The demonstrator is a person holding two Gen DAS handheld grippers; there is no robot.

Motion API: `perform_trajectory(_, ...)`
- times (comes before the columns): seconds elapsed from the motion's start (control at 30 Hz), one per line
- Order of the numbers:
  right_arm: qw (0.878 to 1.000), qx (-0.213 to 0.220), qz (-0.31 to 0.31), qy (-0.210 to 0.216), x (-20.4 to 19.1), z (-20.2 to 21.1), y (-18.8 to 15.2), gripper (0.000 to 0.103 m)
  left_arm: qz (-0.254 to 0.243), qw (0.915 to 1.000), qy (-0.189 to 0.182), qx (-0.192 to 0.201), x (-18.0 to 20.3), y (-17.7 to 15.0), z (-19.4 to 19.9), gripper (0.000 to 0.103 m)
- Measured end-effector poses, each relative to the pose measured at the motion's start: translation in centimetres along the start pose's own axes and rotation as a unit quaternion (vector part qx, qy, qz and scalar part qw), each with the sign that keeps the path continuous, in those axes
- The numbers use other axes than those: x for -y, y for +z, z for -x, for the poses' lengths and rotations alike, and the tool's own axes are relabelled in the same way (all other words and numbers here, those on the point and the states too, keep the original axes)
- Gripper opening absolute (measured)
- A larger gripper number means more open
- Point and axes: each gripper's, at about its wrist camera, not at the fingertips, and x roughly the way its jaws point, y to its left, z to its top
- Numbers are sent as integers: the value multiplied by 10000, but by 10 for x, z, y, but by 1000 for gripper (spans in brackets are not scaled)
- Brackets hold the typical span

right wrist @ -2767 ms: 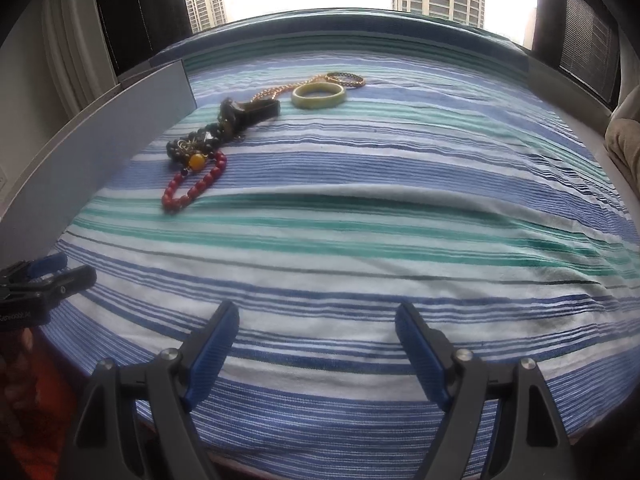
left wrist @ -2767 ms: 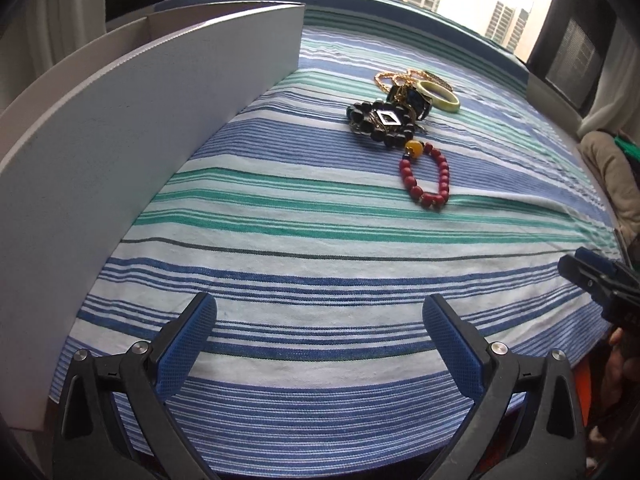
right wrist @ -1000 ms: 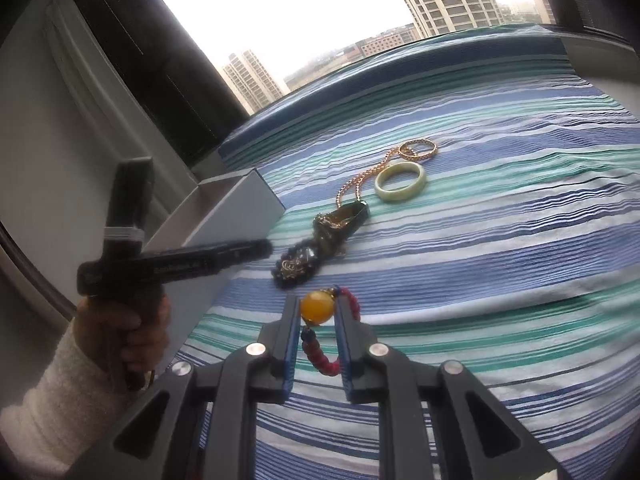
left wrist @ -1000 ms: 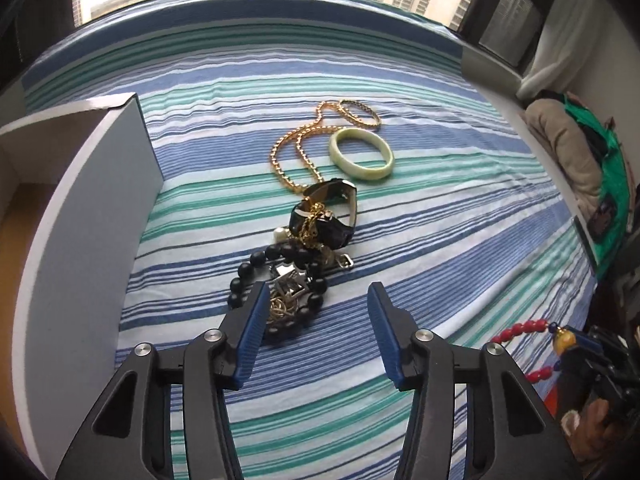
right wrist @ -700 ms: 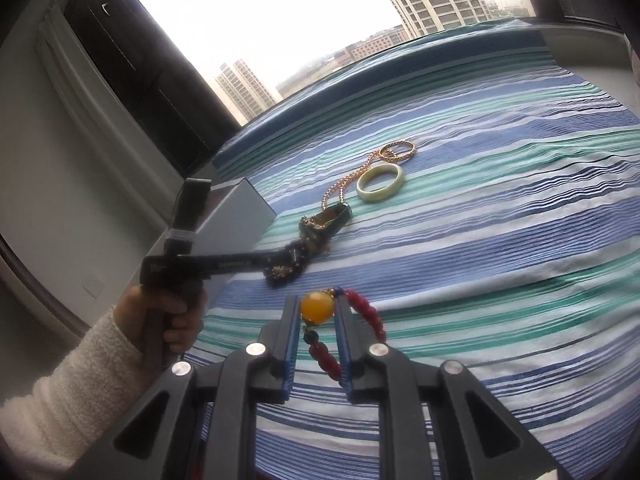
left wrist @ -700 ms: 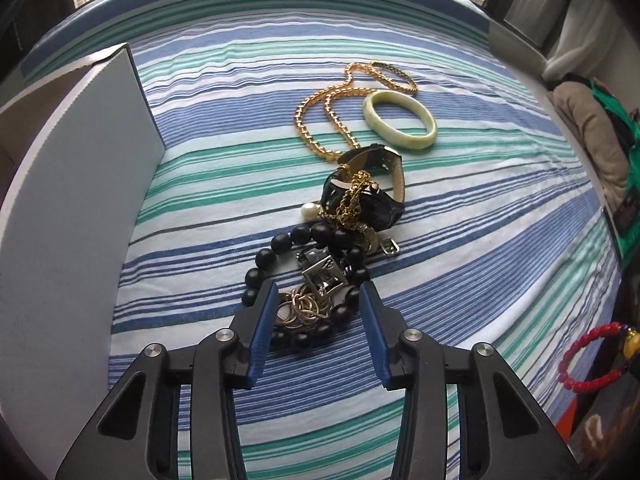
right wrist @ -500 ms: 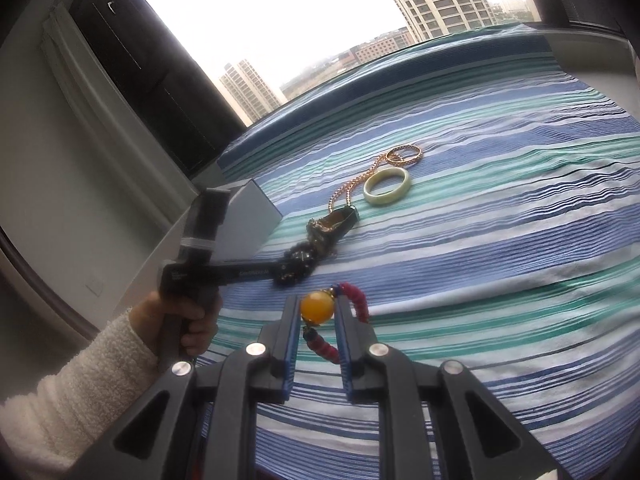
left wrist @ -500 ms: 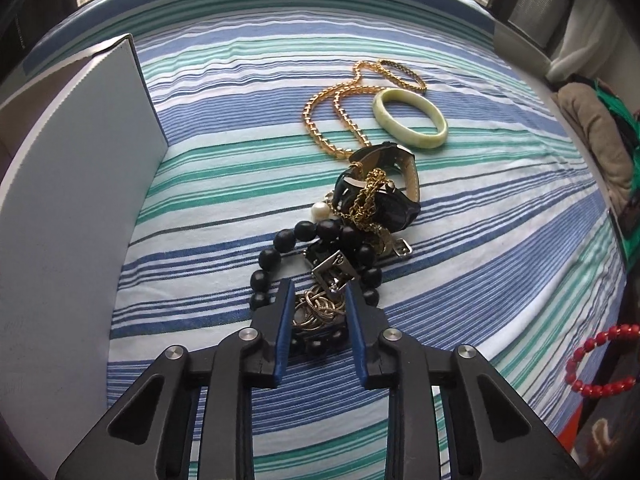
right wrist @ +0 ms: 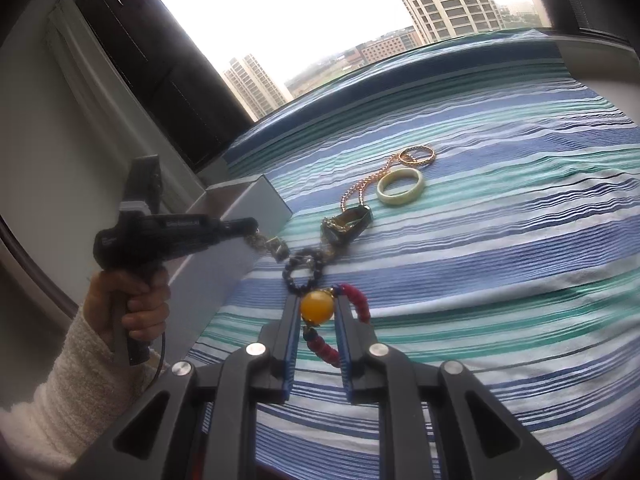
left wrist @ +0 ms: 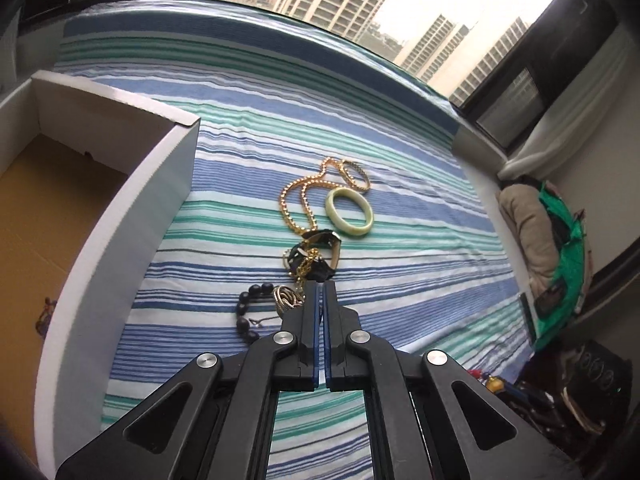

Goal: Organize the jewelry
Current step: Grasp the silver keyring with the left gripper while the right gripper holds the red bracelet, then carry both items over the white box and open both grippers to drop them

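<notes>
— What does each of the tongs have at this moment?

— The right tongs (right wrist: 317, 320) are pinched narrow on the red bracelet (right wrist: 357, 305), gripping its big amber bead (right wrist: 317, 307); the rest of the beads hang loose on either side of the jaws, above the striped cloth (right wrist: 500, 264). The left tongs (left wrist: 320, 292) are closed almost flat, and the right-wrist view shows a bit of the tangled trinkets (right wrist: 274, 246) dangling from their tip — exactly what is caught is too small to tell.

— And the rest of the jewelry?

— Just ahead of the left tongs lie the black bead bracelet (left wrist: 246, 314) and the watch (left wrist: 316, 256); farther ahead, the gold chain (left wrist: 300, 200) and the pale green bangle (left wrist: 349, 212). The open box (left wrist: 132, 216) stands to the left of those tongs.

— How will these pieces handle?

— Probably light and floppy. The strung beads sag and swing, and a round bead looks smooth, so it could slip from flat pads; a grip across the strand between beads seems safer. The tangle seems to link into the black beads and the watch — lifting it may drag them along. The bangle looks stiff and breakable; it is best taken across its rim.
</notes>
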Motion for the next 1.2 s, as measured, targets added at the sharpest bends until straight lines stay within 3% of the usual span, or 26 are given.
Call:
perform_trajectory(0.27,9986,-262,316,338,-30,-15,23,18,383,9955,-140,859,-8,-4,107,0)
perform_trajectory(0.43,9926,-422,754,848,-81,-34,64,18,633,9851,270,1578,-36,1,192,0)
perform_trajectory(0.57,9834,-534,1039,1389,-135,-59,96,18,664,9774,833,1828,-65,-1,226,0)
perform_trajectory(0.7,9761,-544,1150,1762,-176,-75,119,18,102,9857,1004,1351,-54,-27,206,1)
perform_trajectory(0.73,9747,-532,1180,1820,-183,-75,121,18,-27,9887,927,1181,-47,-38,194,7)
perform_trajectory(0.77,9737,-515,1226,1852,-188,-75,122,18,-141,9917,787,1006,-40,-49,183,24)
perform_trajectory(0.8,9732,-499,1276,1844,-192,-74,122,18,-225,9944,608,832,-32,-60,171,34)
perform_trajectory(0.83,9730,-491,1319,1827,-194,-72,120,18,-272,9963,485,652,-25,-71,156,53)
perform_trajectory(0.87,9730,-495,1335,1818,-193,-69,119,18,-303,9974,462,459,-20,-82,137,61)
perform_trajectory(0.93,9740,-534,1318,1766,-188,-67,115,18,-227,9977,615,159,-13,-100,97,62)
perform_trajectory(1.03,9760,-613,1311,1627,-175,-61,109,18,322,9906,1326,-30,-31,-120,40,62)
perform_trajectory(1.2,9797,-698,1178,1464,-146,-50,95,18,1216,9634,2360,381,-65,-129,-7,62)
